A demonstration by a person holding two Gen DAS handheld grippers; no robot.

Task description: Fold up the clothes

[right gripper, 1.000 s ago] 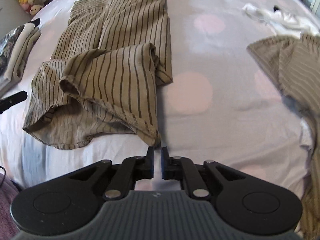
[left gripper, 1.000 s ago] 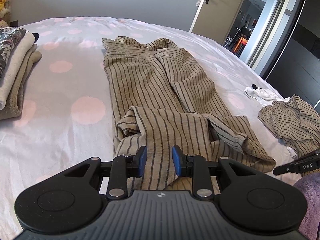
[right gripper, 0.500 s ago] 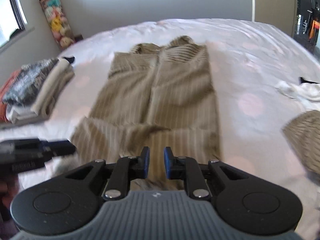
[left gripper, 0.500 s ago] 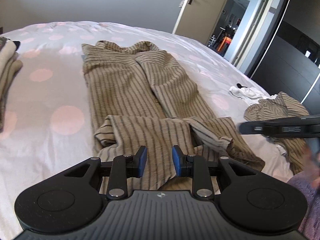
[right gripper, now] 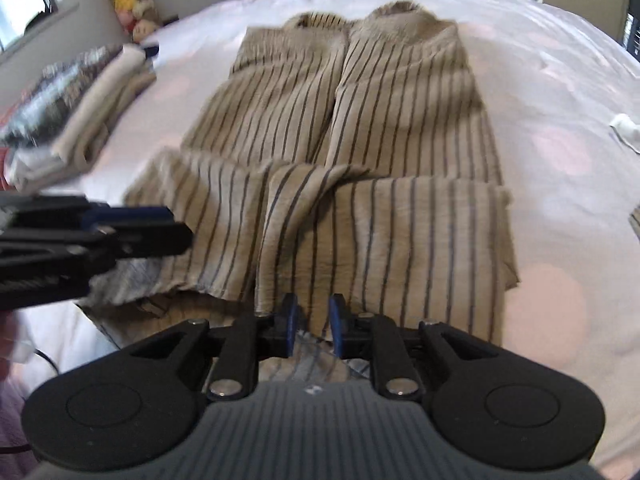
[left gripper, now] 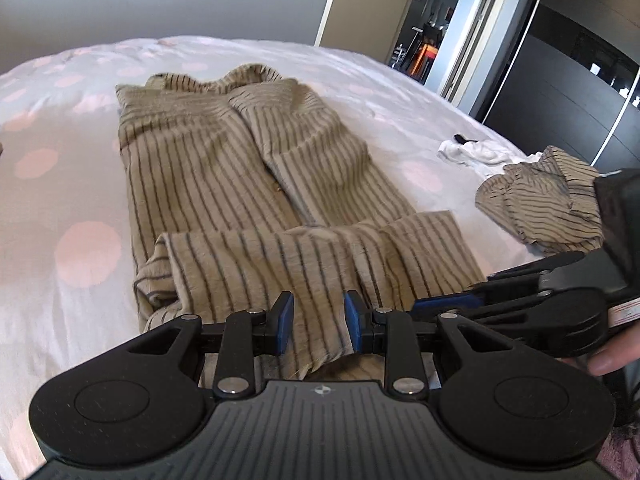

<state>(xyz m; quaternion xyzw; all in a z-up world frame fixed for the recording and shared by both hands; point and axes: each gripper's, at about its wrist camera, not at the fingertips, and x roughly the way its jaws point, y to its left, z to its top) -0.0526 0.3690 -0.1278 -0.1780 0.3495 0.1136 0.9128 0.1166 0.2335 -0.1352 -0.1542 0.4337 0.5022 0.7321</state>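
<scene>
1. Bedroom setting: white bedspread with pink dots (left gripper: 88,254) as the work surface, open door and dark wardrobe beyond on the far right.
2. Striped tan garment (left gripper: 256,168) laid lengthwise down the middle of the bed, collar end far, near end already turned back over itself in a band.
3. Off to the sides: stack of folded clothes (right gripper: 80,120) at the left edge, second striped piece (left gripper: 548,200) and small white item (left gripper: 472,152) at the right, all well apart from the work.
4. Left gripper (left gripper: 316,322) low over the near folded band, blue pads apart; cloth visible in the gap, but no sign of the pads pressing on it.
5. Right gripper (right gripper: 313,322) likewise at the near edge, jaws just been opening, pads parted with striped cloth showing between and below them, seemingly not pinched.
6. Probable step: taking hold of the near fold for the next turn-over. Best done by setting both grips on the same edge, level with each other and spread toward the two corners.
7. Worth catching all layers in each pinch, not the top one only.
8. Worth lifting together and carrying straight toward the collar, keeping stripes parallel.
9. Risk: diagonal crease at the centre of the band (right gripper: 304,184) getting locked in; smoothing first advisable.
</scene>
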